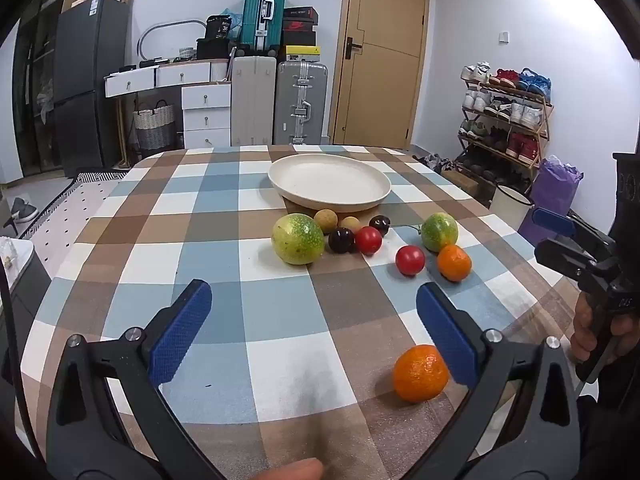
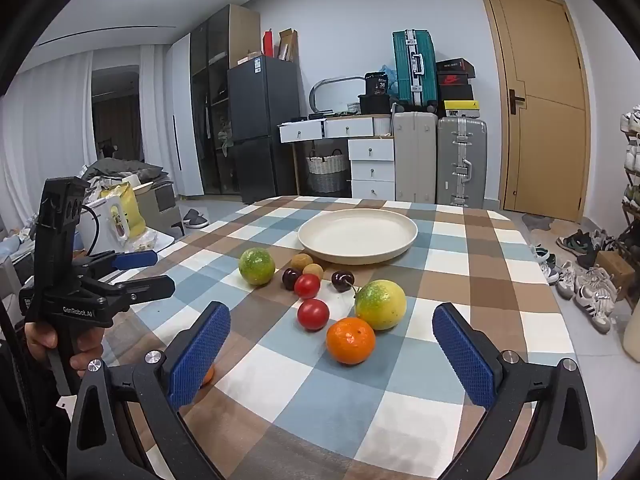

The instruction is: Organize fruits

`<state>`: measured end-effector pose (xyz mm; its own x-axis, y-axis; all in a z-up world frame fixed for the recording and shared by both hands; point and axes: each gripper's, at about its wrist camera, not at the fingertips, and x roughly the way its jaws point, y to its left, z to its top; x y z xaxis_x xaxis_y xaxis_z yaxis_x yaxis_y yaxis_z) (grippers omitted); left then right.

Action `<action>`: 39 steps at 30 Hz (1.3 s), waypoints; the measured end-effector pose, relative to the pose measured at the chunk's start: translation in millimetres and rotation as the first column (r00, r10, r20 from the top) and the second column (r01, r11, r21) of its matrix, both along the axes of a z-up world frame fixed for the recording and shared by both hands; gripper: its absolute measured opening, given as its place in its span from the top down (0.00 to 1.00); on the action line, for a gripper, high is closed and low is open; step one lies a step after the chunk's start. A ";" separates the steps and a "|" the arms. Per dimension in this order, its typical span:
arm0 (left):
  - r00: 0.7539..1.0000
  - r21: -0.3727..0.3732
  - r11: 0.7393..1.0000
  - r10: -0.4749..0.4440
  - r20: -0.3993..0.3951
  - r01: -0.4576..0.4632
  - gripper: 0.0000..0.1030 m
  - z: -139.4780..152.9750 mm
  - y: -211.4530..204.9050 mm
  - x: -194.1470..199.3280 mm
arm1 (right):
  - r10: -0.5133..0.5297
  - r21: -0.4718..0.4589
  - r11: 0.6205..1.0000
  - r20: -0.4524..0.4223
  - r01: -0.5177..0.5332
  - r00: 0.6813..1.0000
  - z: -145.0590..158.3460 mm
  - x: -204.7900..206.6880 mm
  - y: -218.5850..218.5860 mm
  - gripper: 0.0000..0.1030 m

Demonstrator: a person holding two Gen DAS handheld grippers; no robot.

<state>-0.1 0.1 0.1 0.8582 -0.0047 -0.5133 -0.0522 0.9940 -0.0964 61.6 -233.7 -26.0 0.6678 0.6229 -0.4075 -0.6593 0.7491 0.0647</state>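
Note:
Fruits lie loose on the checked tablecloth [image 1: 280, 304] in front of an empty cream plate [image 1: 329, 182] [image 2: 358, 236]: two green-yellow fruits [image 1: 298, 239] [image 2: 380, 304], two red tomatoes [image 1: 410, 260] [image 2: 313, 314], two dark cherries [image 1: 341, 240], two brown longans [image 1: 326, 221] and an orange [image 1: 454, 263] [image 2: 351, 340]. A second orange [image 1: 420, 373] sits apart, close beside my left gripper's right finger. My left gripper [image 1: 312, 300] [image 2: 164, 270] is open and empty. My right gripper [image 2: 331, 312] [image 1: 548, 236] is also open and empty, just short of the nearer orange.
The table's right edge drops to a white bucket [image 1: 510, 200], a purple bag [image 1: 556, 188] and a shoe rack [image 1: 506, 120]. Suitcases [image 2: 460, 160], drawers [image 2: 370, 160] and a dark fridge [image 2: 262, 128] stand behind. A hand [image 2: 48, 340] holds the left gripper's handle.

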 end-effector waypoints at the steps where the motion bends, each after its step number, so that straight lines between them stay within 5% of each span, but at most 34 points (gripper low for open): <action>1: 1.000 0.005 1.000 0.006 0.002 -0.006 0.01 -0.1 -0.2 0.1 | 0.002 -0.005 1.000 -0.011 -0.002 1.000 -0.1 0.4 0.2 0.00; 39: 1.000 0.012 1.000 0.014 0.005 -0.014 0.01 2.8 -4.0 -2.3 | 0.004 0.004 1.000 -0.015 -0.004 1.000 -1.4 -2.3 -0.1 0.00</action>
<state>-2.4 -3.9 2.9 0.8608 0.0131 -0.5088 -0.0653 0.9942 -0.0849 59.3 -233.9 -27.4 0.6591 0.6273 -0.4148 -0.6613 0.7461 0.0776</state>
